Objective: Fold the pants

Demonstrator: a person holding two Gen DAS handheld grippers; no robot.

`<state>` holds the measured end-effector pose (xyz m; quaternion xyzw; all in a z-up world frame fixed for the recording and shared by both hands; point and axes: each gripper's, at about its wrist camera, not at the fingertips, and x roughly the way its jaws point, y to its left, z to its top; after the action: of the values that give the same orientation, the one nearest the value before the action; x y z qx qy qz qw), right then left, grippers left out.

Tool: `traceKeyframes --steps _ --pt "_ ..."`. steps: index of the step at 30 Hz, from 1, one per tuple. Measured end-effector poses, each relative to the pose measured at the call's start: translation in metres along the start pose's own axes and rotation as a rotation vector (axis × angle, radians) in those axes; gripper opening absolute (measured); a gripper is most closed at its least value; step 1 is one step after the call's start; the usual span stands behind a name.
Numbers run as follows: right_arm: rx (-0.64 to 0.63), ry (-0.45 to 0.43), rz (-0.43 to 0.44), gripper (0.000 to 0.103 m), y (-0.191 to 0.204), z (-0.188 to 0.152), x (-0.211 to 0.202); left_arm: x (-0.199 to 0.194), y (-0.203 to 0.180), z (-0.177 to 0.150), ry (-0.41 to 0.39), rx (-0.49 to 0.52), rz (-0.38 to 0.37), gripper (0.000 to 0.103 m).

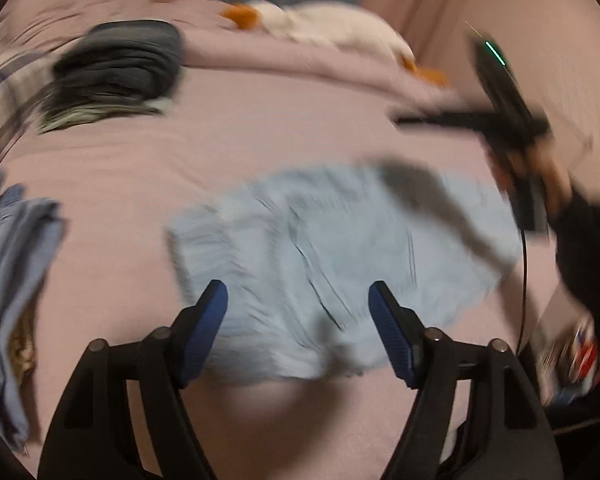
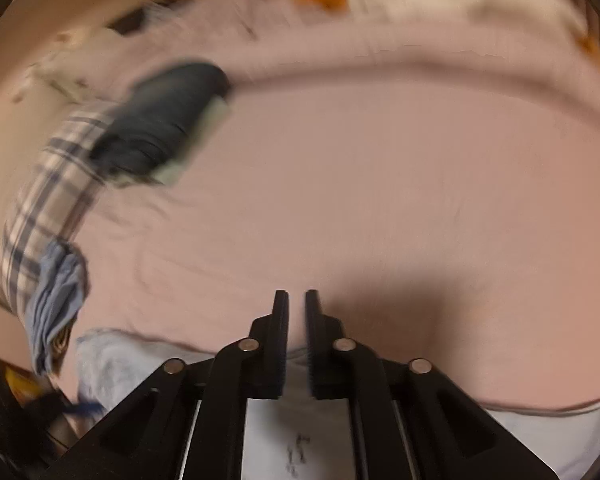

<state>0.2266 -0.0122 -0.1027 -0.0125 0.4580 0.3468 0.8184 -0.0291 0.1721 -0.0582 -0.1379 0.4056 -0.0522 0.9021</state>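
Observation:
Light blue pants (image 1: 332,264) lie folded into a compact shape on the pink bed sheet (image 1: 180,168). My left gripper (image 1: 298,300) is open and empty, hovering above their near edge. My right gripper (image 2: 297,304) has its jaws nearly shut with a narrow gap and nothing between them; it is raised over the bed. In the left wrist view it (image 1: 512,120) shows at the right, held above the pants' right side. In the right wrist view the pants (image 2: 112,364) show only at the bottom edge. Both views are blurred by motion.
A stack of dark folded clothes (image 1: 120,64) sits on a plaid cloth (image 2: 52,200) at the back left. Blue garments (image 1: 12,264) lie at the left edge. A white and orange plush toy (image 1: 300,20) lies at the back. Pink curtains (image 1: 440,8) hang behind the bed.

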Motion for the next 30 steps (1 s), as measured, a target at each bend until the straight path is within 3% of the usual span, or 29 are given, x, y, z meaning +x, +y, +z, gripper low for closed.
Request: traceKeyframes --steps 3,7,11,12,14,16,19,23,25,30 --pt "-0.107 -0.027 0.013 0.028 0.011 -0.018 -0.037 -0.010 0.014 0.007 -0.029 -0.068 0.023 0.075" --pt "-0.184 0.013 0.019 0.028 0.032 -0.069 -0.053 -0.006 -0.002 0.008 -0.029 -0.042 -0.045 0.075" --pt "-0.217 0.065 0.010 0.028 0.028 -0.108 -0.060 0.016 -0.030 0.010 0.022 0.034 -0.099 0.075" --pt "-0.227 0.075 -0.001 0.028 0.032 -0.118 -0.057 0.028 -0.031 0.011 0.048 0.050 -0.082 0.075" --pt "-0.236 0.105 0.014 0.028 0.037 -0.132 -0.045 0.060 -0.026 0.007 0.137 0.067 0.047 0.072" --pt "-0.232 0.144 0.004 0.031 0.043 -0.140 -0.029 0.069 -0.017 0.006 0.123 0.067 0.073 0.070" --pt "-0.276 0.120 -0.033 0.032 0.051 -0.140 -0.028 0.065 -0.007 0.011 0.111 0.021 0.088 0.065" --pt "-0.207 0.062 -0.004 0.032 0.032 -0.132 -0.056 0.058 -0.010 0.012 0.105 -0.006 0.106 0.068" --pt "-0.148 0.009 -0.035 0.032 0.010 -0.135 -0.076 0.053 -0.023 0.012 0.098 0.007 0.117 0.077" --pt "0.064 -0.092 -0.124 0.033 -0.070 -0.145 -0.120 0.054 -0.066 0.009 0.093 0.047 -0.002 0.079"
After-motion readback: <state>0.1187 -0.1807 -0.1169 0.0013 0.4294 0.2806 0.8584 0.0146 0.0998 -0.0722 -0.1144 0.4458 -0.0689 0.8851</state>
